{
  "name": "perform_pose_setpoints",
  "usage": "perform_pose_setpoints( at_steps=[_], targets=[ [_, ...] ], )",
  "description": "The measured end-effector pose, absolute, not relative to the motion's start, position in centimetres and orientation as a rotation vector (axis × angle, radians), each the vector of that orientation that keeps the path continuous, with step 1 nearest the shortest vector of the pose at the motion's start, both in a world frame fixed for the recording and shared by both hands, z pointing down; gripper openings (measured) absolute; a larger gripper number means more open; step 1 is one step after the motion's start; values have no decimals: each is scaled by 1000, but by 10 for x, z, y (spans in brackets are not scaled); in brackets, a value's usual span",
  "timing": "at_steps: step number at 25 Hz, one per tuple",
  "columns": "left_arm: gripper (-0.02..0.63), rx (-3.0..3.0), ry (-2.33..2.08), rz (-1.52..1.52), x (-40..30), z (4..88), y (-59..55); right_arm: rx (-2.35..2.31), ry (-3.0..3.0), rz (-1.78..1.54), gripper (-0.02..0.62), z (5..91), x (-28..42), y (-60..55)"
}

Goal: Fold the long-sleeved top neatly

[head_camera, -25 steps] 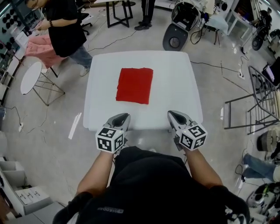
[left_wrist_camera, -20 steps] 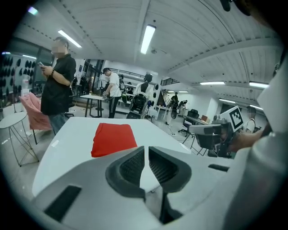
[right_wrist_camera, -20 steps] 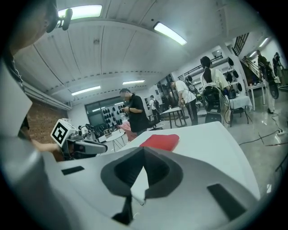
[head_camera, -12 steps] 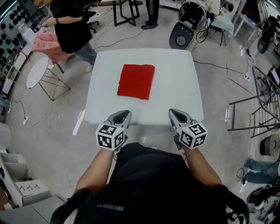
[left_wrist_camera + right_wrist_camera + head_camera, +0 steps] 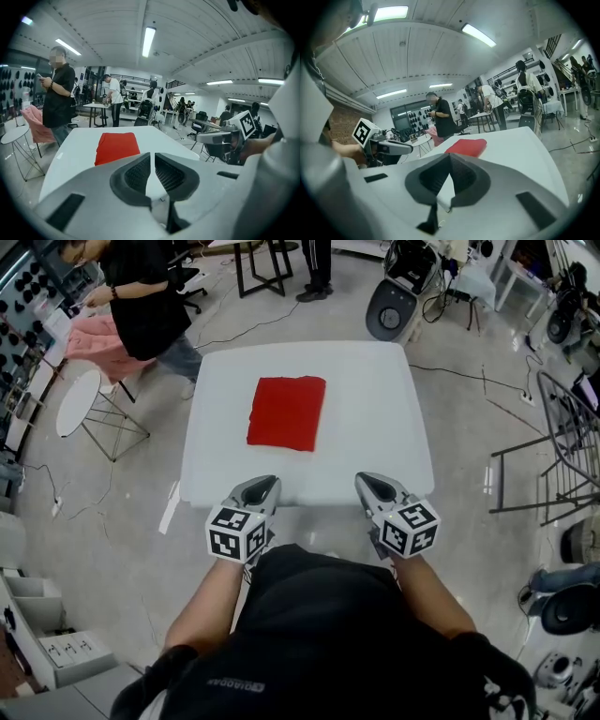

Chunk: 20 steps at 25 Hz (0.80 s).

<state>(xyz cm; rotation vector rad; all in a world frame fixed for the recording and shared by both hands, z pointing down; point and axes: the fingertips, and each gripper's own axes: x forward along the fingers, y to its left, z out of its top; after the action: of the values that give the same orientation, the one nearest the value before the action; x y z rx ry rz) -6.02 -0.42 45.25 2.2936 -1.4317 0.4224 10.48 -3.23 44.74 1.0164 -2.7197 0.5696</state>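
Observation:
The long-sleeved top (image 5: 286, 413) is red and lies folded into a flat rectangle on the far left half of the white table (image 5: 375, 418). It also shows in the left gripper view (image 5: 117, 146) and the right gripper view (image 5: 466, 146). Both grippers hover at the table's near edge, well short of the top. My left gripper (image 5: 265, 486) (image 5: 152, 154) has a thin slit between its pads and nothing in it. My right gripper (image 5: 367, 481) (image 5: 450, 155) is shut and empty, its tips touching.
A person in black (image 5: 141, 296) stands off the table's far left corner beside a pink cloth (image 5: 94, 338) and a round white side table (image 5: 70, 404). A metal frame (image 5: 562, 446) stands right of the table. Cables run across the floor.
Only the head view has shifted a little. The folded top and both grippers keep their places.

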Motion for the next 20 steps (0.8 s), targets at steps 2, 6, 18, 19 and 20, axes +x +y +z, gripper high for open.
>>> perform_pose_setpoints(
  at_steps=[2,6,18,19,20],
  targets=[
    [30,2299,-1430,424,-59,451,-3,1014,-2716,572,3,449,105,-31],
    [31,2302,-1431,430,-59,450,-1,1012,-2713,573,3,448,105,-29],
    [31,2302,-1435,414,-57,449,2,986,-2711,550,3,449,103,-23],
    [31,2302,-1437,412,-57,449,3,984,-2712,550,3,450,103,-22],
    [31,2302,-1438,412,-57,449,3,983,-2712,551,3,450,103,-22]
  ],
)
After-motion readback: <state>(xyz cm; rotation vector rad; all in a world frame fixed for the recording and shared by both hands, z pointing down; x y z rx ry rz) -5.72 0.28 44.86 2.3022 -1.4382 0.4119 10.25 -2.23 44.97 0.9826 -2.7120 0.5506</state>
